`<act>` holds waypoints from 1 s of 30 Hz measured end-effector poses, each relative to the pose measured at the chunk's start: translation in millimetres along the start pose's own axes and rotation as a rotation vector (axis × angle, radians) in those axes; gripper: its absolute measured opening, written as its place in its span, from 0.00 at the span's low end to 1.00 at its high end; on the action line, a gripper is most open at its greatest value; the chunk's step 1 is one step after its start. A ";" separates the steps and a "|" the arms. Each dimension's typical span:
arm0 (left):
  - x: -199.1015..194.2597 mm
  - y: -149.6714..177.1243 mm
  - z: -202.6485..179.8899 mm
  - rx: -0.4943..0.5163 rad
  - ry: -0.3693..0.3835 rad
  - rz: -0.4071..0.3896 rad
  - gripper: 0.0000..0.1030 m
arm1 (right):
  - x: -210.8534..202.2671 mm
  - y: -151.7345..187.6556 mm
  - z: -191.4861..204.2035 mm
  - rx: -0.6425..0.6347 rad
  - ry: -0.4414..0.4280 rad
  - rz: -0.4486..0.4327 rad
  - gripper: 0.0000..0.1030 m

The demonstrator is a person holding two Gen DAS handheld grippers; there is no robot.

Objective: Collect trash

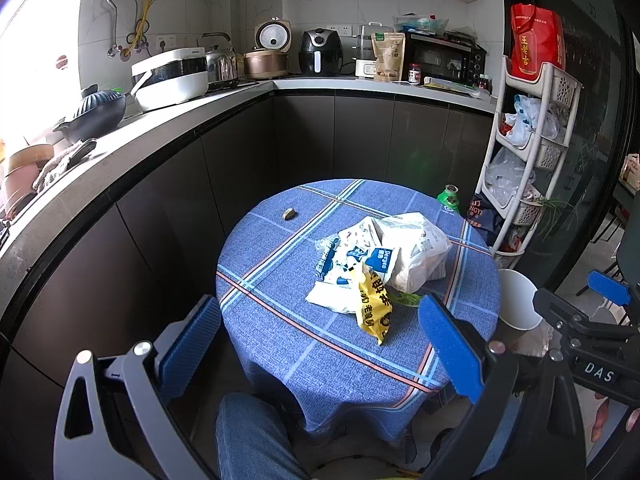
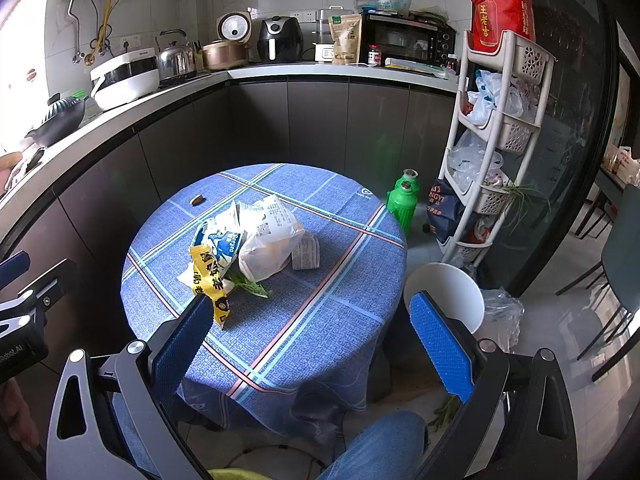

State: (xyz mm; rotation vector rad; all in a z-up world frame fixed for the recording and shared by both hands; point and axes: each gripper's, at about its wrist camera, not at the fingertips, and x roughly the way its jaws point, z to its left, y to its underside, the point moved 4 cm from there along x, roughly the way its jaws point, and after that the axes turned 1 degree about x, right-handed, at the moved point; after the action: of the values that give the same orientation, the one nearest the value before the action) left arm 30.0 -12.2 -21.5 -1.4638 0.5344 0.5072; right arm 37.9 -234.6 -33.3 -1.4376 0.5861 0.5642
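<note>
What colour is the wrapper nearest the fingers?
Yellow with black lettering: the wrapper, clearest in the left wrist view.

Left gripper (image 1: 316,330) and right gripper (image 2: 308,330): each has two flat jaws faced with ribbed blue pads (image 1: 450,346), carried on grey metal arms (image 1: 100,404) with teardrop cut-outs and round silver screws (image 1: 142,348). The black body of the right gripper carries white lettering "DAS" (image 1: 598,372). The person wears blue jeans (image 1: 248,440).
</note>
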 end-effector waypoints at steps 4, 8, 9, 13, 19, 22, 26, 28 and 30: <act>-0.8 0.6 -1.4 0.001 0.001 -0.001 0.97 | -0.3 -0.2 0.1 0.000 -0.001 -0.001 0.92; -0.7 0.2 -2.5 0.002 0.001 -0.001 0.97 | -0.2 -0.2 0.3 0.000 0.000 0.000 0.92; -0.6 1.0 2.3 -0.001 0.002 -0.001 0.97 | -0.3 -0.2 0.3 0.000 0.001 0.000 0.92; -1.3 -0.4 -3.6 -0.001 0.002 -0.002 0.97 | -0.5 -0.3 0.4 0.001 0.000 -0.002 0.92; -0.6 1.1 2.5 -0.001 0.002 -0.001 0.97 | -0.4 -0.3 0.5 0.000 0.001 -0.001 0.92; -0.6 1.0 1.4 -0.002 0.003 0.001 0.97 | 0.1 -0.1 0.7 0.000 0.001 0.000 0.92; -0.3 -0.9 2.2 -0.003 0.003 0.000 0.97 | -0.3 -0.9 0.5 0.001 0.001 0.002 0.92; -0.3 -1.8 -1.5 -0.003 0.003 0.004 0.97 | 0.3 -1.6 0.1 0.001 0.001 0.004 0.92; 1.4 -10.2 -4.1 -0.003 0.003 0.011 0.97 | 0.9 -2.7 -0.3 0.002 0.000 0.009 0.92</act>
State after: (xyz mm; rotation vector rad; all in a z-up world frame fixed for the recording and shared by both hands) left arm 37.2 -16.7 -14.5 -1.4654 0.5445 0.5142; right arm 40.3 -235.0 -32.0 -1.4341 0.5930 0.5701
